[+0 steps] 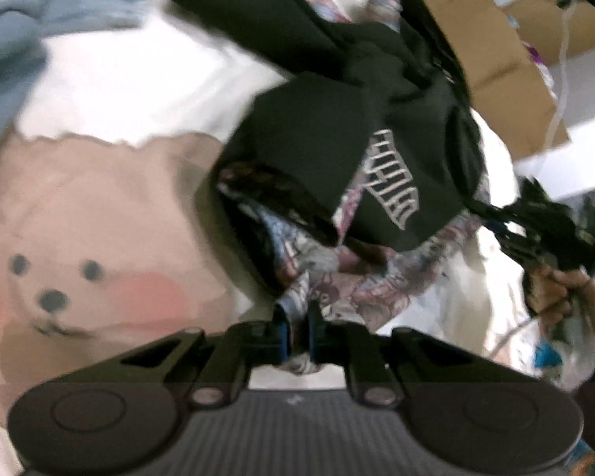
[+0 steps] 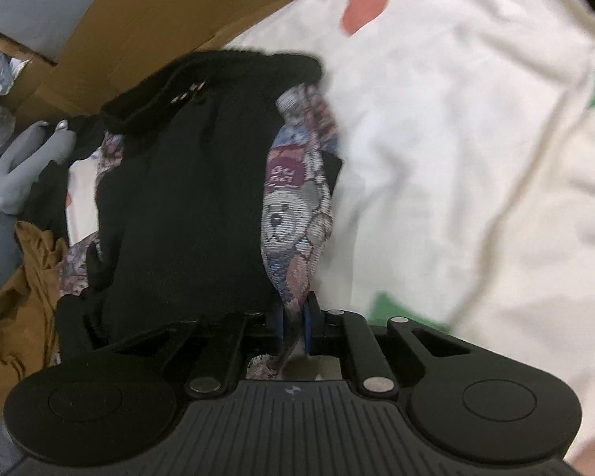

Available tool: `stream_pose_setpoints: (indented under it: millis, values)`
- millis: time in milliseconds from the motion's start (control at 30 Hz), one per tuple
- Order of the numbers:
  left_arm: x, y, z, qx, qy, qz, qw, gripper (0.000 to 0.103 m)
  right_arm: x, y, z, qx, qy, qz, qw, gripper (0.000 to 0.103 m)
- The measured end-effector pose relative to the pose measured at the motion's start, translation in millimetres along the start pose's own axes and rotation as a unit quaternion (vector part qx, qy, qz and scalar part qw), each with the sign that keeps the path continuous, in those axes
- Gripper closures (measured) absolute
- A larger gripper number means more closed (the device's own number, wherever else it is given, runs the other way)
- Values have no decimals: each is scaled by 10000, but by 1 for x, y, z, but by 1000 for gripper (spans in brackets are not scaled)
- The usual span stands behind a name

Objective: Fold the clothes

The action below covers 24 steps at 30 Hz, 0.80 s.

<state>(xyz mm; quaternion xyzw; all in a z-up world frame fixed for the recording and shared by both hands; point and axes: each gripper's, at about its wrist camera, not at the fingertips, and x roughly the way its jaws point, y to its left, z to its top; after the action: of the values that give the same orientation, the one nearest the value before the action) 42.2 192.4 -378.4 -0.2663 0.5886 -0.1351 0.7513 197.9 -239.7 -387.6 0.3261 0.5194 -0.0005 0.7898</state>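
- Left wrist view: the left gripper (image 1: 296,331) has its jaws pressed together on an edge of the bear-print fabric (image 1: 317,277), which lies at 6 o'clock, just ahead of the fingers. A black garment (image 1: 337,150) with pale lettering is draped over it toward 12 o'clock.
- The other gripper (image 1: 543,234) shows at 3 o'clock in that view, held by a hand (image 1: 571,297), with a black strand running from it to the heap.
- Right wrist view: the right gripper (image 2: 295,319) pinches a bunched strip of the bear-print fabric (image 2: 293,206) between its blue pads (image 2: 308,327); the cloth rises toward 12 o'clock, beside the black garment (image 2: 186,206) at 9 o'clock. White bedding (image 2: 456,158) fills the 1 to 4 o'clock side.
- Risk: both pinches look thin, on narrow bunches near the cloth's edge, so a sharp pull could slide the fabric free.
- Risk: the black garment rests on and tangles with the printed piece; lifting may drag both up together and spoil the spread.
- Risk: the brown cloth (image 2: 16,297) and grey item (image 2: 27,162) at 8 to 9 o'clock crowd the heap and could snag.
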Motion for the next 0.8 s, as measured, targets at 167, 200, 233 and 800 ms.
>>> stream_pose_setpoints:
  millis: [167, 200, 233, 800]
  values:
    - [13, -31, -7, 829, 466, -175, 9953, 86, -29, -21, 14, -138, -33, -478, 9988, 96]
    - [13, -31, -5, 811, 471, -157, 9955, 84, -34, -25, 17, -157, -53, -561, 9983, 96]
    - [11, -29, -2, 785, 412, -122, 9960, 81, -38, -28, 21, -172, -77, -646, 9977, 96]
    - [-31, 14, 119, 674, -1479, 1052, 9811, 28, -68, -65, 88, -793, -123, -1524, 9851, 96]
